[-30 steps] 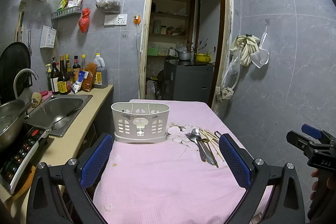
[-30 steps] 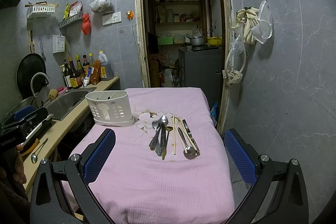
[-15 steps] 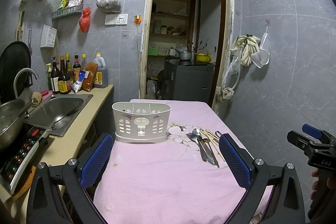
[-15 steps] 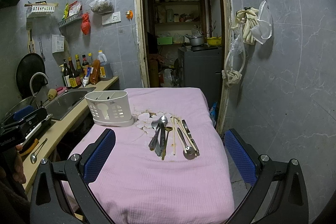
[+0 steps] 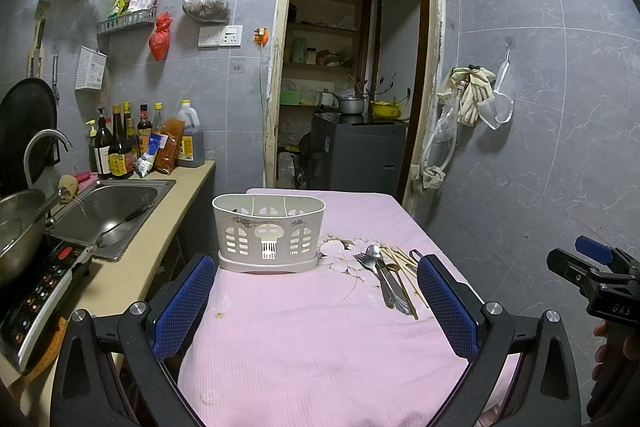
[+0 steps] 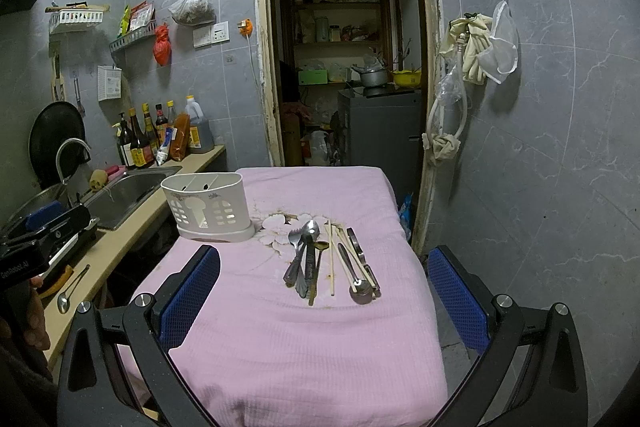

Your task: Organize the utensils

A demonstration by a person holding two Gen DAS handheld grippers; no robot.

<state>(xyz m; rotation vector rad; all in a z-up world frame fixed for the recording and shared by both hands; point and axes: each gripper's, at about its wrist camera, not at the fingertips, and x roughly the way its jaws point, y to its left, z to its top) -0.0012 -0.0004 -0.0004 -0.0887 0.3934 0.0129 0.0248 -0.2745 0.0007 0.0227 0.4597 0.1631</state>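
A: Since a second ago, hardly anything has shifted; the white caddy (image 5: 268,231) sits a touch nearer the middle of the left wrist view, and both grippers have stayed above the near end of the table.

B: And the jaws?

A: The left gripper (image 5: 316,301) has its blue pads spread wide with nothing between them. The right gripper (image 6: 324,293) is the same: wide, empty.

B: Where are the utensils?

A: In a loose bundle (image 6: 330,261) lying flat on the pink tablecloth (image 6: 304,347), at about twelve o'clock from the right gripper. Spoons, a fork, chopsticks and a knife, handles roughly parallel, some overlapping. From the left gripper the bundle (image 5: 390,277) lies at about one o'clock.

B: The caddy?

A: Upright on the cloth, at about eleven o'clock in both views (image 6: 208,211), just beside the utensils but apart from them. Its compartments look empty from here.

B: Anything else?

A: A sink (image 5: 104,211) in the counter at nine o'clock, bottles (image 5: 120,143) behind it.
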